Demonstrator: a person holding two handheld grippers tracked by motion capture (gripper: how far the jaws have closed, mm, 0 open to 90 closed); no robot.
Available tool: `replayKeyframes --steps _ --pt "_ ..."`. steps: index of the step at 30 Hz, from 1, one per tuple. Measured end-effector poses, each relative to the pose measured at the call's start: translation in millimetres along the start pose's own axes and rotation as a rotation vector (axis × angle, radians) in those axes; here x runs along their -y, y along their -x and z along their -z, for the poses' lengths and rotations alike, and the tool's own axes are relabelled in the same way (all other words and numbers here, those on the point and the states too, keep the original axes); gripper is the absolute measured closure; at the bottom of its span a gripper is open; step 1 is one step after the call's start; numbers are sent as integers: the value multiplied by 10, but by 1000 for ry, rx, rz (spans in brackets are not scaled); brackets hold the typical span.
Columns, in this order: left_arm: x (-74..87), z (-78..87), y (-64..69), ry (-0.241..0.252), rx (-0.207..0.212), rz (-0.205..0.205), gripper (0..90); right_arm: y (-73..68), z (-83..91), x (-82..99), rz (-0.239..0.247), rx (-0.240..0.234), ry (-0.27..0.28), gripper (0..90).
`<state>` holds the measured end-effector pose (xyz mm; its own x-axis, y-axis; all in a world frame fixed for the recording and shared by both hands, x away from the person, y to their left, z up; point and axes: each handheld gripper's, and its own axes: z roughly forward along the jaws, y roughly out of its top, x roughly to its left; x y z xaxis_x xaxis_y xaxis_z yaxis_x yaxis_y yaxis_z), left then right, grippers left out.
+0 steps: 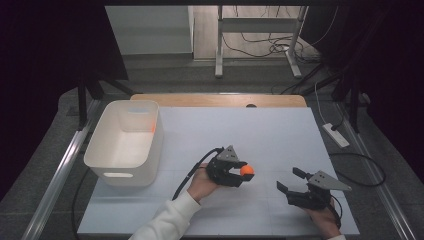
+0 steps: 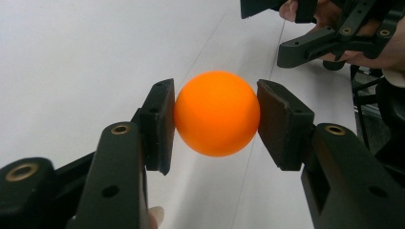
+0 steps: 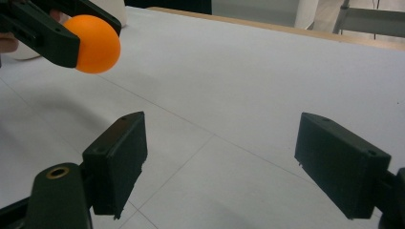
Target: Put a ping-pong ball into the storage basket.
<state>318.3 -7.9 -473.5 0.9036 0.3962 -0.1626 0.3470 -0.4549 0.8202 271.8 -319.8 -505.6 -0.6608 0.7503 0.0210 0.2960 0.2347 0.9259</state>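
Observation:
An orange ball (image 1: 247,171) is pinched between the pads of my left gripper (image 1: 243,171) near the middle of the white table (image 1: 270,135), slightly above the surface. In the left gripper view both pads press the sides of the orange ball (image 2: 217,113), with my left gripper (image 2: 216,125) shut on it. My right gripper (image 1: 289,180) rests to the right near the front edge, jaws wide apart with nothing between them. In the right gripper view my right gripper (image 3: 219,164) stands open over bare table, and the orange ball (image 3: 95,44) shows at upper left in the other gripper.
A white plastic bin (image 1: 125,142) stands at the table's left side. A wooden strip (image 1: 220,100) runs along the far edge. A power strip (image 1: 336,135) and cables lie on the floor to the right. Metal rails flank the table.

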Motion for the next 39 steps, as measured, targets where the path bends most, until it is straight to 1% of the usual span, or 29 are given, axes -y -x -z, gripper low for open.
replayKeyframes --steps 4,7,9,18,27,35,39 --pt "-2 42 -10 2 -6 -4 507 1 1 -1 2 2 -3 186" --pt "-5 65 -14 9 -8 2 507 0 0 -1 1 2 -1 187" --pt "-10 100 -18 23 -10 5 507 0 1 -1 1 2 -1 187" --pt "-20 175 -42 43 -18 15 507 1 4 -1 0 4 -1 187" --pt "-34 255 -53 56 -30 10 508 1 2 -2 1 4 -4 186" --pt "-23 333 -86 68 -44 17 508 2 3 -1 2 6 -4 186" --pt "-22 392 -90 84 -50 21 507 1 2 -1 2 6 -5 187"
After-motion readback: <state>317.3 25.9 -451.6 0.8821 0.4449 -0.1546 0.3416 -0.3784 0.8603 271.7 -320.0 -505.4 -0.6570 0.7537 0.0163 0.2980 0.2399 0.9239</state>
